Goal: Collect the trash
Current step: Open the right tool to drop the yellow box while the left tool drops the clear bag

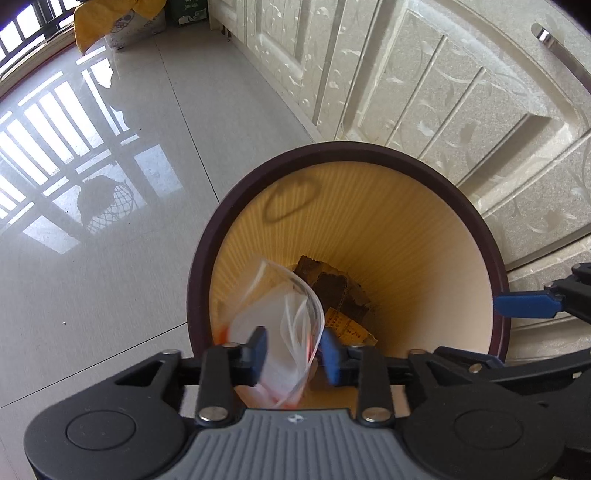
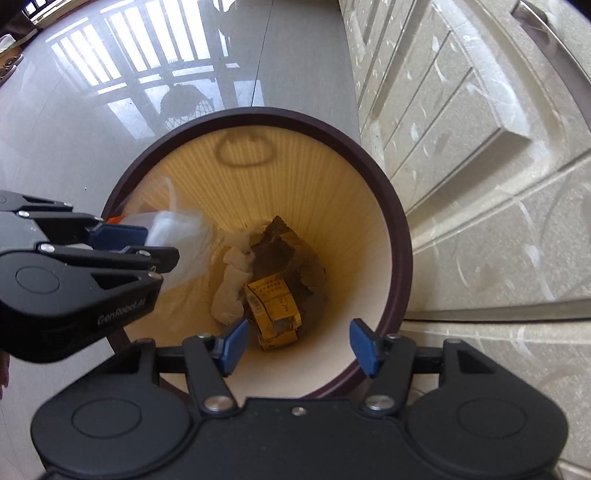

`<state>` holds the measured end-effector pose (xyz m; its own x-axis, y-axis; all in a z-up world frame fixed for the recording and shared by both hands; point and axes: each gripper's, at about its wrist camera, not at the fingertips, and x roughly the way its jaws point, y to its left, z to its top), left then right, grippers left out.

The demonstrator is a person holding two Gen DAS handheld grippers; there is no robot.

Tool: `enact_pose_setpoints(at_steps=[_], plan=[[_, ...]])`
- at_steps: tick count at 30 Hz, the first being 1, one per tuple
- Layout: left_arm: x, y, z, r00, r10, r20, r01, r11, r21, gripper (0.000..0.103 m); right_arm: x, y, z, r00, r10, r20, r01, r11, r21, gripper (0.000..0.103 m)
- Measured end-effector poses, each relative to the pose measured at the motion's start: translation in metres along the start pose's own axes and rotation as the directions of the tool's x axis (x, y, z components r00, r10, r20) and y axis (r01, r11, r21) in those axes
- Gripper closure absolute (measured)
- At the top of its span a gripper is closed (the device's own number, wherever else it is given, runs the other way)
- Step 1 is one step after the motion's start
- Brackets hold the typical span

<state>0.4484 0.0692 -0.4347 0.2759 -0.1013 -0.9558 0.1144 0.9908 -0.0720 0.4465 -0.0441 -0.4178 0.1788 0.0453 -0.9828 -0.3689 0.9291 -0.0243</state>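
Brown-rimmed round plastic bin (image 2: 400, 236) with the ribbed cream-yellow inside is the anchor for everything here, so I'll place stuff off that. Both tools hang straight over its mouth pointing down, which makes sense to me: you want trash let go right above the opening so it can't miss. The left tool (image 1: 293, 350) sits over the near-left side of the bin with its blue pads parted, and the crumpled clear plastic bag with orange print (image 1: 284, 332) is blurry in the gap between them; looks like it's loose rather than pinched, though I can't fully rule out one pad brushing it. The right tool (image 2: 297, 345) is over the near edge of the bin, jaws wide-ish apart and nothing between them. Down at the bottom of the bin there's already a squashed yellow printed carton (image 2: 275, 308), a dark brown crumpled wrapper (image 2: 291, 254) and a wad of white paper or plastic (image 2: 231, 291), so the collecting seems well underway. Around the bin: glossy grey tiled floor (image 1: 110, 295) to the left, cream embossed cabinet doors (image 1: 461, 110) right behind it, and a yellow-and-white sack (image 1: 118, 26) way off in the far corner. Nothing blocks the opening; the only crowding is the two tools being close to each other over the rim.
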Motion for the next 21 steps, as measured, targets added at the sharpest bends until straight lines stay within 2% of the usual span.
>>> enact_pose_setpoints(at_steps=[7, 21], plan=[[-0.004, -0.001, -0.002, 1.0, 0.002, -0.005, -0.002, 1.0, 0.003, 0.048, -0.008, -0.002, -0.007, 1.0, -0.006, -0.003, 0.006, 1.0, 0.007, 0.037], [-0.028, 0.003, -0.014, 1.0, 0.007, 0.011, -0.006, 1.0, -0.025, 0.028, -0.031, -0.003, -0.019, 0.999, -0.021, 0.028, 0.02, 0.999, 0.04, 0.033]])
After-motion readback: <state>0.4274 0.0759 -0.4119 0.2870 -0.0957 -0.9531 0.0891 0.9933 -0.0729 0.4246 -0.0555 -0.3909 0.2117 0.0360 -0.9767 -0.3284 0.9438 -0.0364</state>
